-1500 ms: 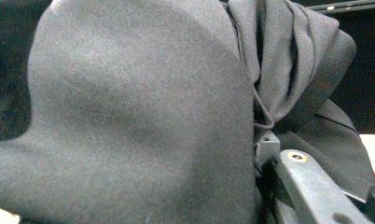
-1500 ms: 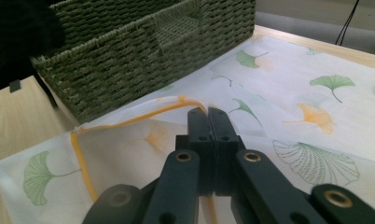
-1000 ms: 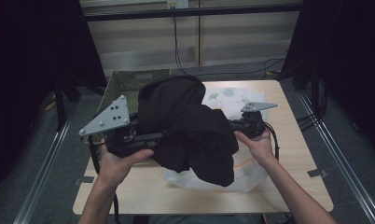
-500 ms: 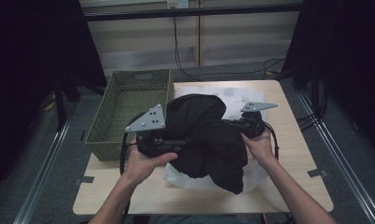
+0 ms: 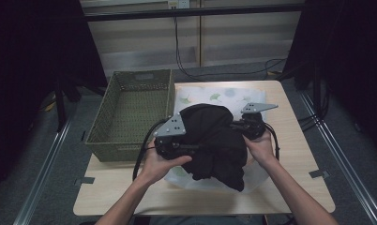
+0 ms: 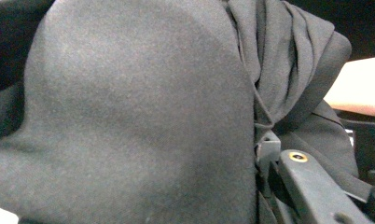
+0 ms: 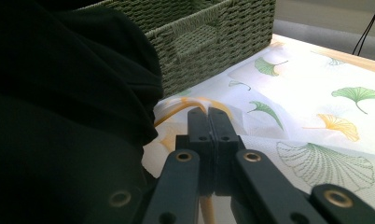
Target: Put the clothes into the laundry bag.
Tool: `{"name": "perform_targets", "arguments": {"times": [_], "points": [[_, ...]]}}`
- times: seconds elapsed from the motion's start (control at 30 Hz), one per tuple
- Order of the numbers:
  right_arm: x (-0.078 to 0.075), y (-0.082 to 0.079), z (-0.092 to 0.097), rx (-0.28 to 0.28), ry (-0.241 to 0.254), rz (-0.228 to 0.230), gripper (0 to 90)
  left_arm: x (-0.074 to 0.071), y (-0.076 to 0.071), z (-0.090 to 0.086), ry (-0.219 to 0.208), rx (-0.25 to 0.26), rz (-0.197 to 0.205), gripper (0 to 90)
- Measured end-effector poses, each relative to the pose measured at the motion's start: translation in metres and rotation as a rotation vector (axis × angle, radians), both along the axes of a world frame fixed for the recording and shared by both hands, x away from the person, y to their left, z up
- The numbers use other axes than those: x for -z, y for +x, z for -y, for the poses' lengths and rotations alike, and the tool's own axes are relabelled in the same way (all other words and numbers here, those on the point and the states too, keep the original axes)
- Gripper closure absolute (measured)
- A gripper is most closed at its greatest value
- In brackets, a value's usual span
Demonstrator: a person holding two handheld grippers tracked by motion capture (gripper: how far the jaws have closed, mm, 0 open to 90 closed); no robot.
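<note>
A black garment [image 5: 214, 140] lies bunched on a white cloth printed with ginkgo leaves [image 5: 224, 93]. My left gripper [image 5: 177, 145] is at the garment's left side, half buried in it. In the left gripper view the black fabric [image 6: 139, 116] drapes over the jaws, and its folds gather into the pad [image 6: 266, 148], so the grip looks shut on it. My right gripper [image 5: 246, 126] is at the garment's right edge. Its jaws [image 7: 208, 114] are pressed together just above the printed cloth [image 7: 316, 121], with the garment [image 7: 59, 116] beside them, not between them.
A green woven basket [image 5: 130, 108] stands on the table's left part, close behind the garment [image 7: 199, 28]. Bare wooden tabletop [image 5: 294, 159] shows to the right and at the front. Cables hang at the back wall.
My left gripper has carried the black garment rightward and down, from in front of the basket onto the printed cloth. The right gripper has stayed where it was.
</note>
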State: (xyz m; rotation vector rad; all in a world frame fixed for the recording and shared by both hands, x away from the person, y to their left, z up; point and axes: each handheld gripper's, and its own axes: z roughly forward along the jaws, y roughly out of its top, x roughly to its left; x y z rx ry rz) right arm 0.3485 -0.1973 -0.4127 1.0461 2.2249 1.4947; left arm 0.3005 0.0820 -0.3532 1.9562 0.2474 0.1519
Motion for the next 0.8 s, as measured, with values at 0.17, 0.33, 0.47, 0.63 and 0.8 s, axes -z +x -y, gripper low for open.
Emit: {"name": "perform_targets", "arguments": {"times": [0.17, 0.33, 0.47, 0.63, 0.8], "points": [[0.0, 0.0, 0.0, -0.004, -0.001, 0.0, 90.0, 0.011, 0.004, 0.005, 0.006, 0.007, -0.007, 63.0], [0.001, 0.001, 0.001, -0.004, 0.003, -0.013, 90.0, 0.026, 0.012, 0.015, 0.033, 0.008, -0.019, 62.9], [0.001, 0.001, 0.001, -0.004, 0.002, -0.015, 90.0, 0.039, 0.014, 0.021, 0.071, 0.012, -0.021, 62.9], [0.002, 0.001, 0.001, -0.002, 0.001, -0.02, 90.0, 0.055, 0.018, 0.027, 0.106, 0.022, -0.043, 62.9], [0.002, 0.002, 0.001, -0.009, -0.009, -0.021, 90.0, 0.072, 0.02, 0.035, 0.169, 0.043, -0.059, 62.9]]}}
